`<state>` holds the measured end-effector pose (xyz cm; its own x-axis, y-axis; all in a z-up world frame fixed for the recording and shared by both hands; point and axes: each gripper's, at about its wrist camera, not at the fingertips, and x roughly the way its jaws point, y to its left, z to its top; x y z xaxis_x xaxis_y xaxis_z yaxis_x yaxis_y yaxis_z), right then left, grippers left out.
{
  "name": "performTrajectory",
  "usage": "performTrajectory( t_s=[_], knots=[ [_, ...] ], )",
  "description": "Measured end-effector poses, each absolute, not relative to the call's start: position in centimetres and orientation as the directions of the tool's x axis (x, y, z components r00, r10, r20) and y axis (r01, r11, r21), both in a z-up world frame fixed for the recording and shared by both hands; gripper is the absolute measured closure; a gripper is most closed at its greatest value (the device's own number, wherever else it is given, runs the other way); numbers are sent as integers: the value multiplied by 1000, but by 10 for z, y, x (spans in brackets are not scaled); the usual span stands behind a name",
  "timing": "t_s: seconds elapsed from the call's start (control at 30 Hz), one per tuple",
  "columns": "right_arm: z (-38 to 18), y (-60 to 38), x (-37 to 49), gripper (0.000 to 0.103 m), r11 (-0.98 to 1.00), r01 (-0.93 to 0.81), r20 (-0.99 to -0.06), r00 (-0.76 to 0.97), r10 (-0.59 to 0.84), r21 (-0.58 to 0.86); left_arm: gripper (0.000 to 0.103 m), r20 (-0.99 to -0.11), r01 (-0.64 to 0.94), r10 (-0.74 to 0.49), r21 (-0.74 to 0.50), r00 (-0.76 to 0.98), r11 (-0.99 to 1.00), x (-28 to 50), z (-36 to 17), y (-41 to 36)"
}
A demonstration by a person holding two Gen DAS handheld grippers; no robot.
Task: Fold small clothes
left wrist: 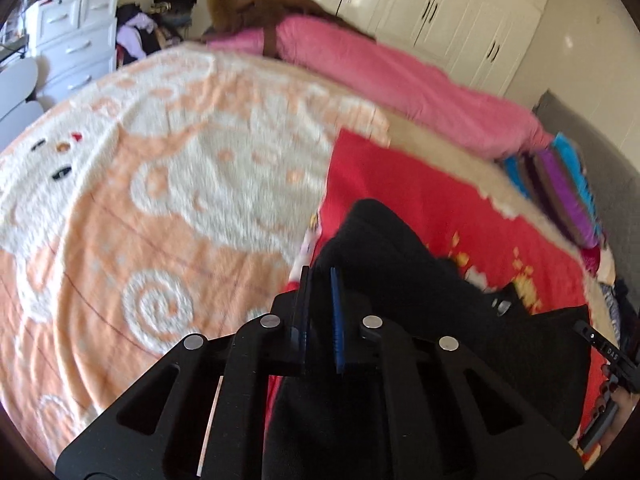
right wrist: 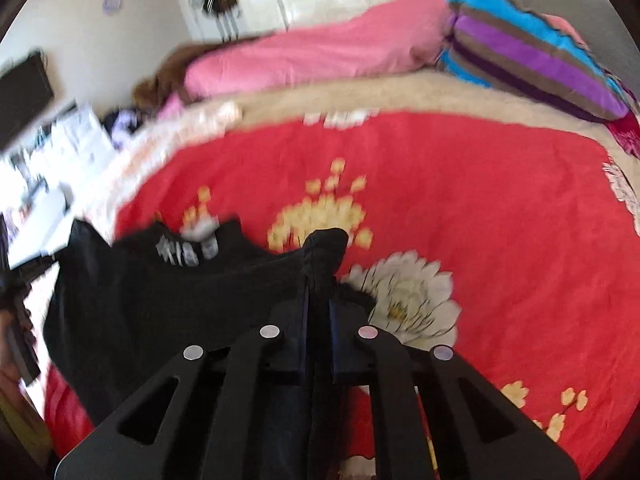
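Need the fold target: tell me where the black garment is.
The black garment lies on the red floral blanket, pinched by the left gripper and right gripper.

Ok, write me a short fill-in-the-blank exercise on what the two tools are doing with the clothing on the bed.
1. Both tools are clamped on a garment whose colour is ____.
2. Under the garment lies a red cover printed with ____.
3. The left tool and the right tool both have their jaws ____.
4. Along the far edge of the bed lies a rolled quilt coloured ____.

Missing words: black; flowers; shut; pink
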<state>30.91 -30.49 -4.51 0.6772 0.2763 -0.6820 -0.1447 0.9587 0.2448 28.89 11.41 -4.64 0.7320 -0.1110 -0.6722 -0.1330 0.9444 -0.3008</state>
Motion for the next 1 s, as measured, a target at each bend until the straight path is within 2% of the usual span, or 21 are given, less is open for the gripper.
performTrajectory(
  t_s=[0.07, 0.13, 0.33, 0.43, 0.53, 0.63, 0.7, 0.83, 0.9, 1.0],
  knots=[
    [-40, -311, 310, 96, 960, -126, -653, 710, 263, 250, 100, -643, -119, -99, -287, 759, 950, 287, -40, 112],
    [-46, -310, 314, 96, 967, -116, -668, 704, 242, 228, 100, -649, -120, -71, -245, 757, 962, 291, -42, 105],
    [-83, -301, 324, 93, 988, -84, -746, 648, 152, 129, 99, -764, -178, -39, -198, 644, 964, 309, -84, 107],
    [-90, -302, 327, 92, 993, -60, -763, 636, 114, 98, 92, -778, -195, -26, -189, 627, 963, 309, -90, 110],
    [-93, -308, 327, 84, 993, -36, -766, 633, 111, 114, 86, -778, -205, -18, -188, 628, 961, 308, -90, 112],
    [-80, -310, 322, 80, 993, -29, -750, 653, 105, 114, 77, -760, -220, 15, -170, 650, 961, 302, -77, 113],
    [-64, -310, 316, 63, 994, -31, -720, 687, 99, 108, 73, -738, -224, 40, -152, 674, 963, 297, -64, 113],
    [-38, -294, 299, 60, 988, -102, -674, 723, 153, 115, 59, -721, -209, 51, -132, 691, 969, 291, -44, 104],
    [-31, -284, 291, 54, 982, -146, -662, 725, 189, 121, 47, -707, -174, 37, -123, 706, 977, 287, -34, 93],
    [-24, -267, 276, 48, 967, -216, -662, 706, 252, 138, 37, -700, -111, -2, -116, 714, 987, 280, -26, 74]
  ],
)
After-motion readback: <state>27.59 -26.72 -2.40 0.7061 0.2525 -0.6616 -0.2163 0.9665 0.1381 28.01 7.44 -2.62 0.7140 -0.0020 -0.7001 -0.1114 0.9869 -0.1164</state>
